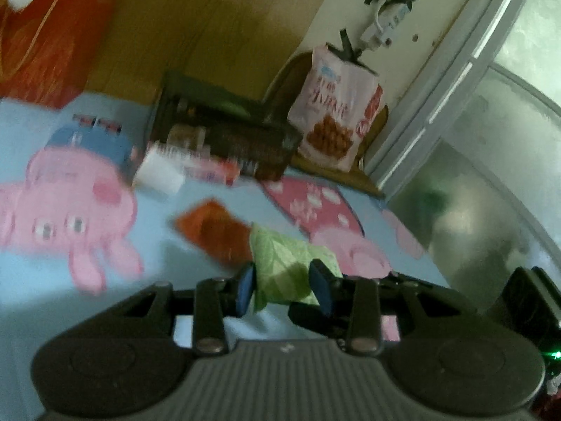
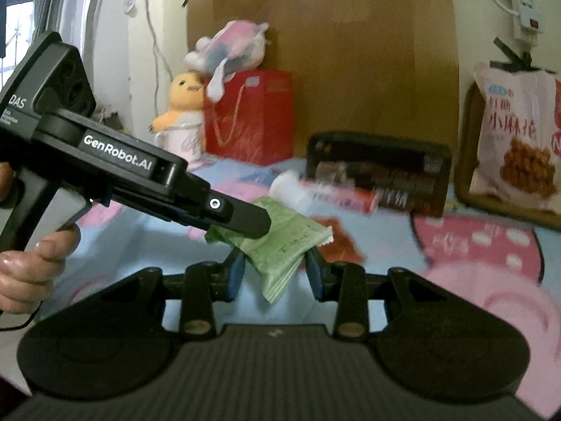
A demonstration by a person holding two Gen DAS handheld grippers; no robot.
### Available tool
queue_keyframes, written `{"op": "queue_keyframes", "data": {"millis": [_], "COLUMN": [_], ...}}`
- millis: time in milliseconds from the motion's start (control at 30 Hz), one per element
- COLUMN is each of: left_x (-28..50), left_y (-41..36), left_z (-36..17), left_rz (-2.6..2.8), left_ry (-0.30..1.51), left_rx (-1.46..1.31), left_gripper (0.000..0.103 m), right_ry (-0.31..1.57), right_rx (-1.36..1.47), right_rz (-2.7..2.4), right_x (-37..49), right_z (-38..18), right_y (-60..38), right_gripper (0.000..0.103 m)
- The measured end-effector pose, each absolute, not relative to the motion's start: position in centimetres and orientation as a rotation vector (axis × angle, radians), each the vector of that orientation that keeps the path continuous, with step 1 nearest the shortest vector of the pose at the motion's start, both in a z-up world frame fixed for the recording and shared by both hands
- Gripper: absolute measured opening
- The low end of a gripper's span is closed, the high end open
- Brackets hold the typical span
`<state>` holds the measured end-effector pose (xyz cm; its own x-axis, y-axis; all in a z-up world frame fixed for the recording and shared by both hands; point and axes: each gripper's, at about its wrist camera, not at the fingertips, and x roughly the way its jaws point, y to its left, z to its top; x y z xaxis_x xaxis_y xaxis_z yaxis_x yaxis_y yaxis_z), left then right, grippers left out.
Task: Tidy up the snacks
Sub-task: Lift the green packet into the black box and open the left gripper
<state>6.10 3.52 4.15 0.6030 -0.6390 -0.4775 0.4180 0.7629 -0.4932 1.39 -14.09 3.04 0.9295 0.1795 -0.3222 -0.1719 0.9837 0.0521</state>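
A green snack packet (image 1: 280,259) hangs above the blue cartoon bedsheet (image 1: 52,280), caught between both grippers. In the left wrist view my left gripper (image 1: 282,280) has its blue pads against the packet's sides. In the right wrist view my right gripper (image 2: 275,273) is shut on the lower part of the same green packet (image 2: 280,245). There the left gripper (image 2: 259,222) comes in from the left and clamps the packet's upper end. An orange-red packet (image 1: 214,231) lies on the sheet just beyond.
A dark basket (image 2: 378,172) with snacks stands further back, with a white and red pack (image 2: 326,193) in front of it. A large pink snack bag (image 2: 515,140) leans at the right. A red gift bag (image 2: 252,115) and plush toys (image 2: 182,105) stand at the back left. A hand (image 2: 28,263) grips the left handle.
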Motion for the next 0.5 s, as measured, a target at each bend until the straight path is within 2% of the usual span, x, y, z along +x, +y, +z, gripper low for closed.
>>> {"op": "queue_keyframes", "data": {"millis": [300, 500], "left_x": [18.0, 25.8], "left_y": [1.1, -0.4], "left_z": [9.1, 8.4], "left_rz": [-0.587, -0.506], "left_ry": [0.582, 0.610], "left_rx": [-0.288, -0.271], "left_gripper": [0.035, 0.039], "right_ry": [0.267, 0.351], "right_rx": [0.052, 0.060], "right_rz": [0.119, 0.105], "right_x": [12.2, 20.0], "right_z": [7.6, 7.7], "right_y": [-19.7, -22.8], "right_gripper": [0.041, 0.042]}}
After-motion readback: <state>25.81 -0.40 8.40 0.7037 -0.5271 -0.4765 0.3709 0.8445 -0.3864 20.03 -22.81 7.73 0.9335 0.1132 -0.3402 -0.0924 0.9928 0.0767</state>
